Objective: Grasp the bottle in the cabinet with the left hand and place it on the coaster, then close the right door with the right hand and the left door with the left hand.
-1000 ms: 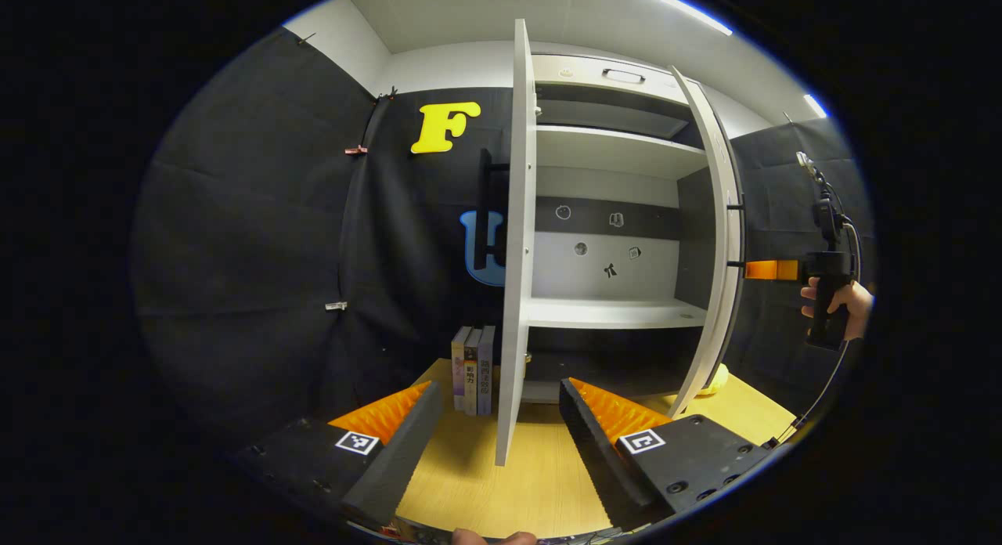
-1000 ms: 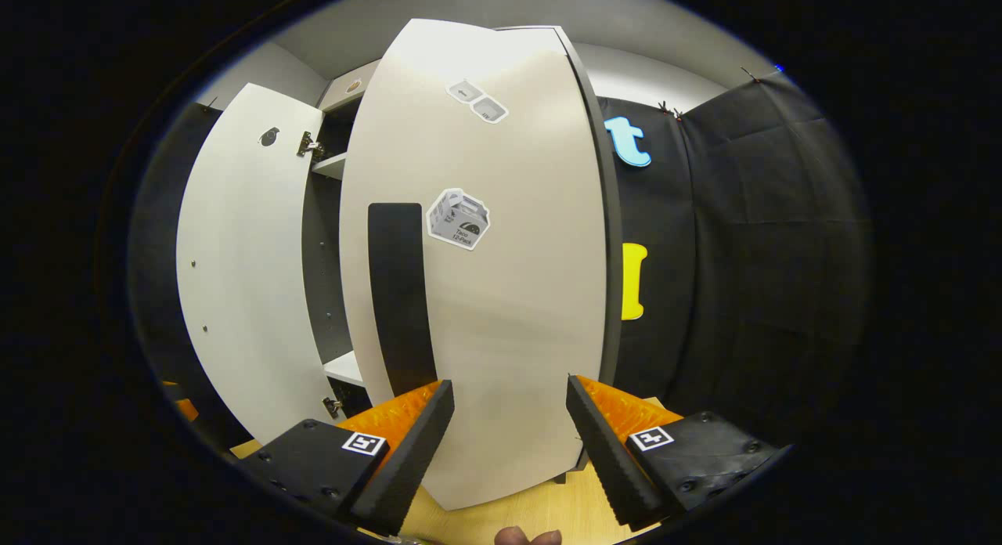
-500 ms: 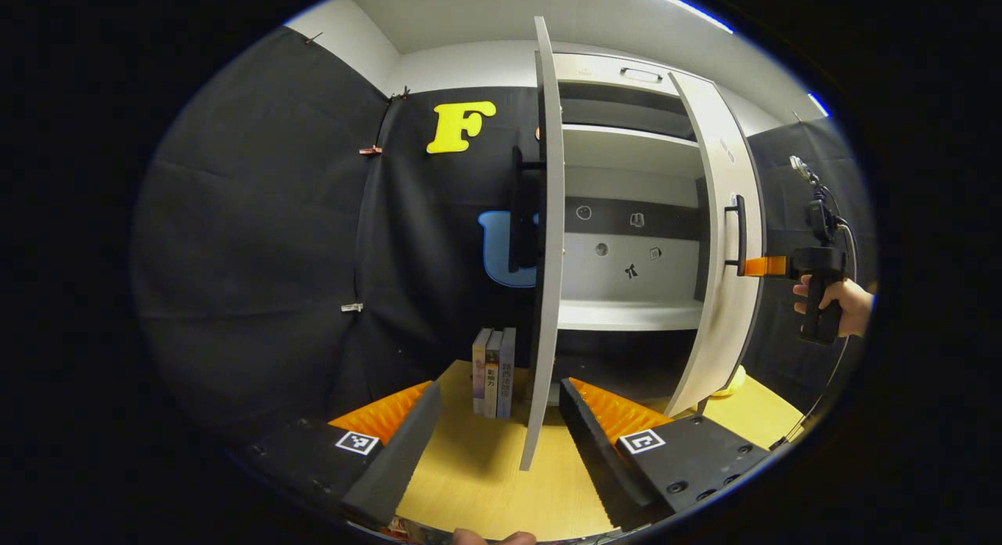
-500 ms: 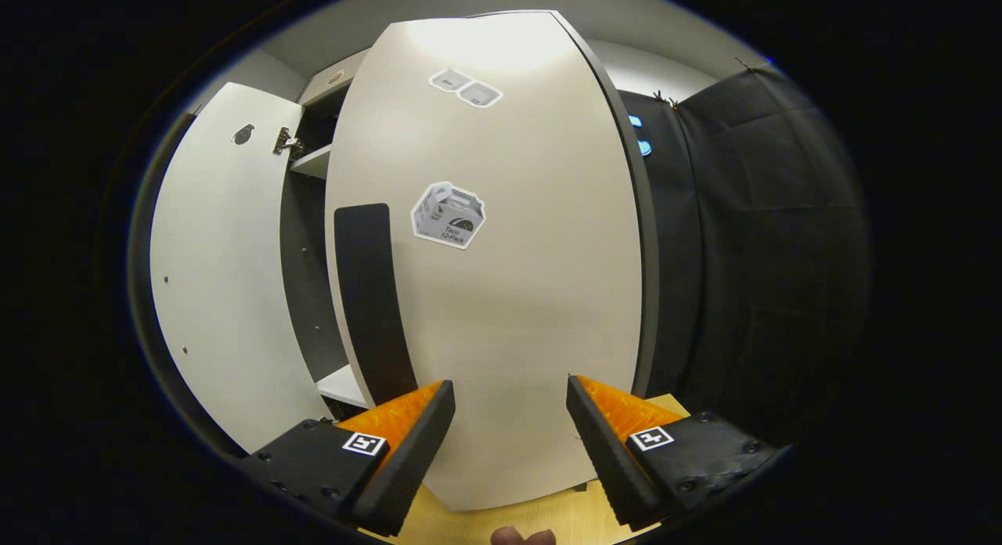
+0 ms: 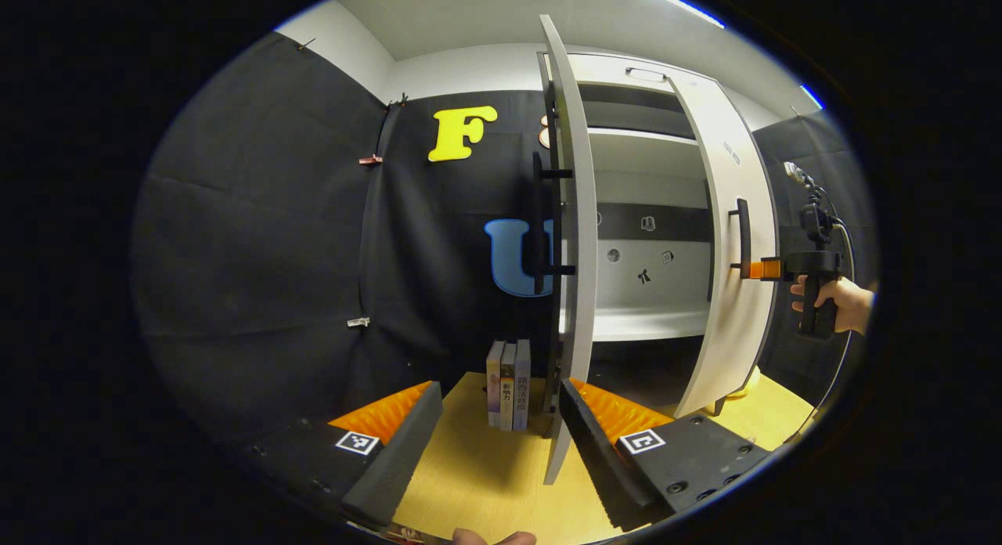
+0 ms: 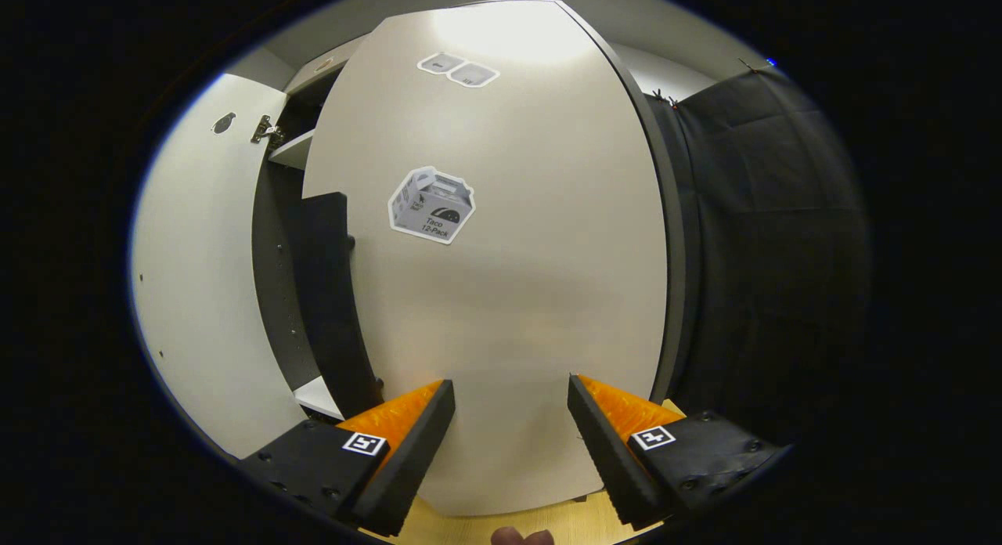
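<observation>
- Pale grey right door (image 5: 732,240) is standing partly ajar on the cabinet (image 5: 642,216), its dark handle (image 5: 742,232) facing out; in the right gripper view the same right door (image 6: 509,279) is spreading close in front of the camera, with a box-shaped sticker (image 6: 430,204) on it
- Right gripper (image 5: 755,269), gripped by a hand (image 5: 834,304), is reaching its tips up to the door's front just beside the handle; whether they are touching it, I cannot tell
- In its own view the right gripper (image 6: 509,420) is sitting with fingers spread, nothing between them
- Left door (image 5: 571,240) is standing edge-on and wide open, with the left gripper (image 5: 497,420) released and empty, its right finger (image 5: 595,443) just beside the door's bottom corner
- Left door (image 6: 196,294) is also showing from its inner side in the right gripper view
- Shelves (image 5: 642,326) are lying bare in the gap between the doors
- Books (image 5: 509,384) are standing upright on the wooden table (image 5: 477,482), left of the left door
- A small yellow thing (image 5: 750,382) is peeking out behind the right door's foot; what it is, I cannot tell
</observation>
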Demonstrator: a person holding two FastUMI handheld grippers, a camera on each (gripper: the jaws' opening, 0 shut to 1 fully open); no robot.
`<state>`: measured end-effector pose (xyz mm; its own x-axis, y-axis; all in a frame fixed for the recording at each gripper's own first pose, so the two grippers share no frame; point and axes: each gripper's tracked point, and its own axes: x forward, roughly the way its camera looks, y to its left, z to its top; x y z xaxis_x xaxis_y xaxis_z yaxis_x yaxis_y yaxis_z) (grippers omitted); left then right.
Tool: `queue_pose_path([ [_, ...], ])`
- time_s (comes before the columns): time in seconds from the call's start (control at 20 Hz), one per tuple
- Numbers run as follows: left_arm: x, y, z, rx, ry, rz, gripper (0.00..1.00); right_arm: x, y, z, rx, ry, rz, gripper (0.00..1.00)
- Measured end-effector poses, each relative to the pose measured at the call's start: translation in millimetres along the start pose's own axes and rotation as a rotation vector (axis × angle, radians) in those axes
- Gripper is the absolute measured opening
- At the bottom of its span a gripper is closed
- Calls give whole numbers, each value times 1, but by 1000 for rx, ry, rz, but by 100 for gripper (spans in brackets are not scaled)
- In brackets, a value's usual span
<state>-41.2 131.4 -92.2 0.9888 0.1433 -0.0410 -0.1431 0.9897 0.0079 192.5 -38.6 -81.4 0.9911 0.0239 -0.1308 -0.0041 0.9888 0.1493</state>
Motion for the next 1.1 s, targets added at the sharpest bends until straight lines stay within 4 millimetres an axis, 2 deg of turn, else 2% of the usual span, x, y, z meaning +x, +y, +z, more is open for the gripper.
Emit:
queue_pose_path([
  [0.3,9,10,-3,-17,13,7,95,3,5,-3,-37,-7,-5,98],
  [0.45,16,8,6,-41,-4,-15,95,1,4,-3,-67,-2,-19,98],
  [0.55,29,13,18,-47,-14,-21,96,-4,3,-6,-78,15,-30,97],
  [0.65,44,22,35,-59,-33,-20,95,-20,5,-3,-85,5,-35,97],
  [0.8,57,32,64,-53,-54,-12,95,-56,8,7,-86,-12,-26,97],
  [0.95,77,25,85,13,-77,-39,95,-85,12,16,-75,-23,-13,96],
  [1.05,81,17,86,41,-81,-41,95,-102,8,23,-70,-28,-16,96],
  [1.1,78,17,87,45,-85,-30,91,-111,6,26,-62,-36,-21,96],
])
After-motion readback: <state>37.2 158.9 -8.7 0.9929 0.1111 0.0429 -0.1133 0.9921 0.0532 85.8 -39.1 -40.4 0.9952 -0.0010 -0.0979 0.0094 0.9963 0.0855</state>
